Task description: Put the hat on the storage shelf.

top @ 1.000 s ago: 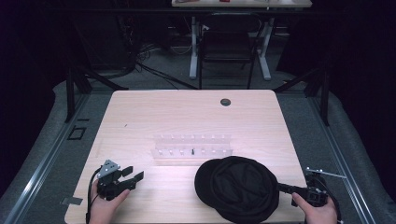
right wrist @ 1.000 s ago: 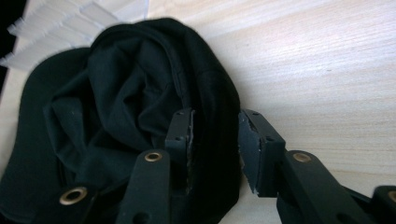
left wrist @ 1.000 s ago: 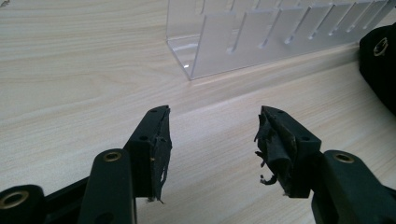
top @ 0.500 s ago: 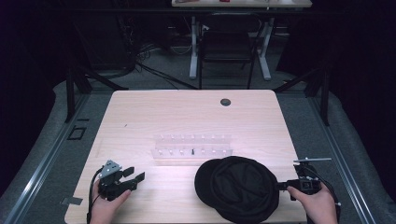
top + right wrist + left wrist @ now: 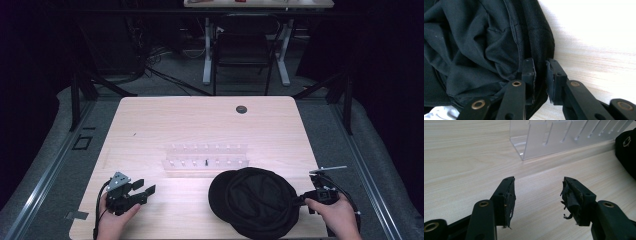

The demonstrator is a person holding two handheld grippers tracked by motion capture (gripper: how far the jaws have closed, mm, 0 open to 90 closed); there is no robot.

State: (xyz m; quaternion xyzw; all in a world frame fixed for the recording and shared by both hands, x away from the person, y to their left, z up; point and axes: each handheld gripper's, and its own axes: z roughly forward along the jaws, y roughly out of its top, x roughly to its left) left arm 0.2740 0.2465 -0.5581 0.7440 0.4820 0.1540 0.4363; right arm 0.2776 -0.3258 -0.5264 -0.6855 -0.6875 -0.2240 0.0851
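Note:
A black fabric hat (image 5: 255,200) lies near the table's front edge, right of centre, with its hollow side (image 5: 474,37) turned up. My right gripper (image 5: 296,201) comes in level from the right at the hat's right rim. In the right gripper view its jaws (image 5: 540,70) have just been closing, and the thick rim fills the narrow gap between the pads. My left gripper (image 5: 144,186) rests at the front left, apart from the hat. It stands open (image 5: 537,192) over bare wood, with the hat's edge (image 5: 626,152) far off to its right.
A clear plastic rack (image 5: 206,156) with several slots stands mid-table just behind the hat, and its near corner (image 5: 564,137) lies ahead of the left gripper. The wooden table (image 5: 200,120) has a round cable hole (image 5: 241,109) at the back. A chair (image 5: 242,45) stands beyond.
The right hand has slid left toward the hat, and its jaws have narrowed onto the rim. The left gripper and the hat have stayed in place.

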